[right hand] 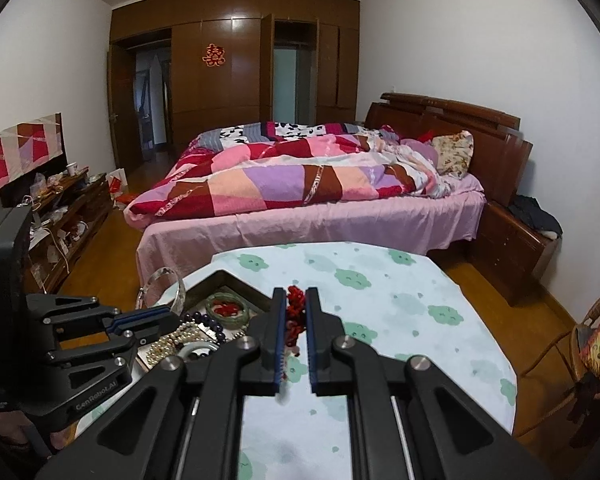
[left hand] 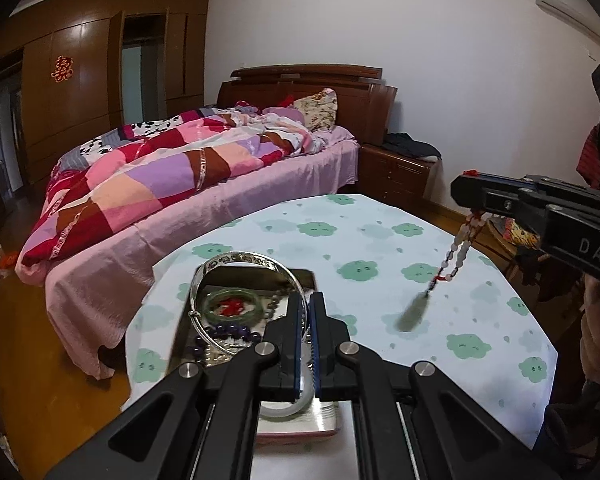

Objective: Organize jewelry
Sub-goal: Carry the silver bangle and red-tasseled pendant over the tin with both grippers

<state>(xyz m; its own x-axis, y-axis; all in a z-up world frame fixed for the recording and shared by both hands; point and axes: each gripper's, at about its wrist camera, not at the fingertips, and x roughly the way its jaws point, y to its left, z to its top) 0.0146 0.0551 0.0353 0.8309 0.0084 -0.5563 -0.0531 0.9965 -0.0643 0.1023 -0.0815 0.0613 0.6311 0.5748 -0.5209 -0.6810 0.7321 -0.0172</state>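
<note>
A metal tin (left hand: 300,420) sits on the cloud-print tablecloth (left hand: 380,248) and holds a green bangle (left hand: 230,306), purple beads (left hand: 224,332) and pearls (right hand: 168,344). My left gripper (left hand: 307,300) is shut on a silver bangle (left hand: 236,264) and holds it upright above the tin; the bangle shows in the right wrist view (right hand: 162,280). My right gripper (right hand: 295,296) is shut on the red cord (right hand: 294,308) of a white bead necklace (left hand: 460,248), which hangs above the cloth with a blurred dark pendant (left hand: 414,312) at its end.
A bed (right hand: 300,184) with a patchwork quilt stands beyond the table. A wooden nightstand (right hand: 512,240) is at the right, a cluttered low cabinet (right hand: 60,216) at the left, a wicker chair (right hand: 588,340) by the table's right edge.
</note>
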